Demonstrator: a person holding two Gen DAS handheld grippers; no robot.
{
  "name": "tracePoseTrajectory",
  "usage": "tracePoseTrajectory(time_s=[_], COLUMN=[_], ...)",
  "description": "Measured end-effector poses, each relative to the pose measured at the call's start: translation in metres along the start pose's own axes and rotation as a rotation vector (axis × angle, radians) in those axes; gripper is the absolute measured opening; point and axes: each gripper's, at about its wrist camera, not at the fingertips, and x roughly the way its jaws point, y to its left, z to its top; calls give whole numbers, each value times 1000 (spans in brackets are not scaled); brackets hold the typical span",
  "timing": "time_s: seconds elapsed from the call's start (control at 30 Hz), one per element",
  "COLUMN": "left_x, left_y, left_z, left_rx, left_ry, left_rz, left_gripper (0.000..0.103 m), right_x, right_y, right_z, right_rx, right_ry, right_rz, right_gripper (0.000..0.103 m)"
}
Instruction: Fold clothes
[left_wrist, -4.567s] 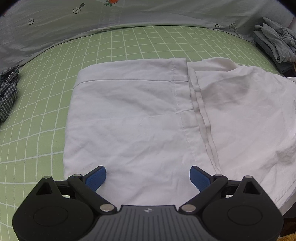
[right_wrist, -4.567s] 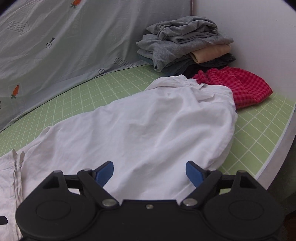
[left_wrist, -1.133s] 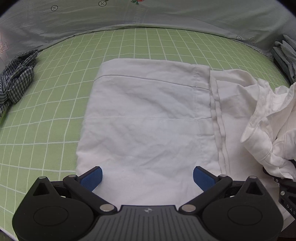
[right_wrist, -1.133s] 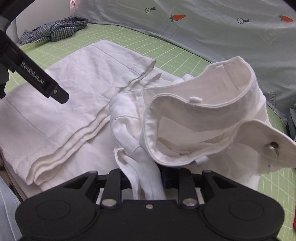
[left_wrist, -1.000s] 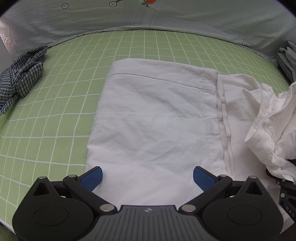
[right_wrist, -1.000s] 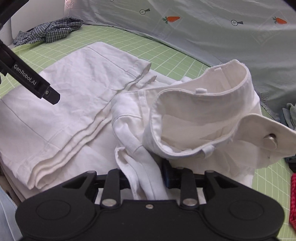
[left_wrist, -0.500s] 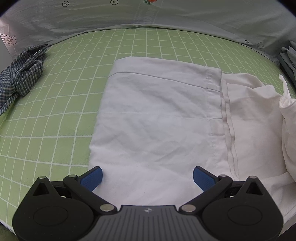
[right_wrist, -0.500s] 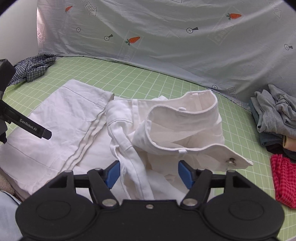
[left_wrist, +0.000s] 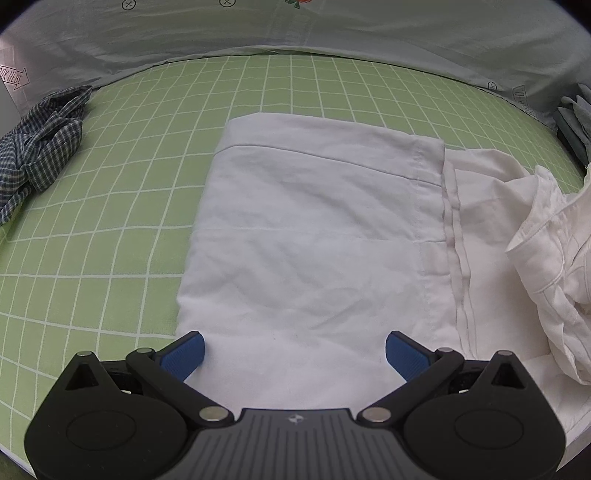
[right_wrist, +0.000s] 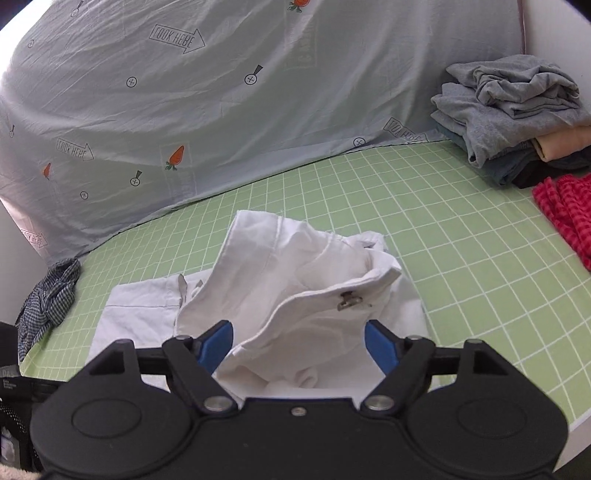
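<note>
A green sheet with a white grid covered the work surface, and a pale grey cloth printed with carrots and arrows hung along its far edge. On the sheet lay the white trousers, and everything else sat in relation to them. Their legs were spread flat and smooth in the left wrist view, hem end squared off on the side away from the bunched top. The waistband sat heaped up on the flat part, its metal clasp showing in the right wrist view.

Over the near edge of the trousers, the left gripper pointed steeply down with its blue pads spread wide. The cloth lay flat between and beyond them, and neither pad pressed on it. The right gripper stood just in front of the heaped waistband, its jaws opening. The waistband showed between the blue pads, but nothing was pinched there.

Off past the hem end of the trousers, near the sheet's edge, a blue checked shirt lay crumpled. Beyond the waistband end, well apart from the trousers, a pile of folded clothes sat in the corner, grey on top. Just in front of that pile lay a red checked garment.
</note>
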Motion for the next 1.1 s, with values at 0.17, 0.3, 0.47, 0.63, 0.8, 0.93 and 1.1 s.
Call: tracePoseTrajectory(time_s=[0.17,0.3,0.47,0.63,0.8,0.93,1.1], left_x=[-1,-3,-5,-6,-3,-3,-6], left_y=[-1,3,11,18,25,27,28], left_z=[-1,-1,1,2,2,1,-3], left_rx=[0,-16,-56,-85,-128,-124,-108], left_ry=[-4,-6,-10,-15,0,3,0], left_rz=[1,8,23,32,36,34,38], left_gripper=[103,103,103,103,103,103,103], right_x=[63,110,131,103,88,89,79], right_y=[25,71,110,101,104,107,112], right_z=[13,7,-19,-19,-38,-37,-37], right_rx=[-76,-281,-486,-432,-442,-426,-409], right_ry=[62,134,162,139,108,92,48], right_rz=[10,4,-35,-18,-1,-1,58], right_gripper=[65,64,66,67,69,70,84])
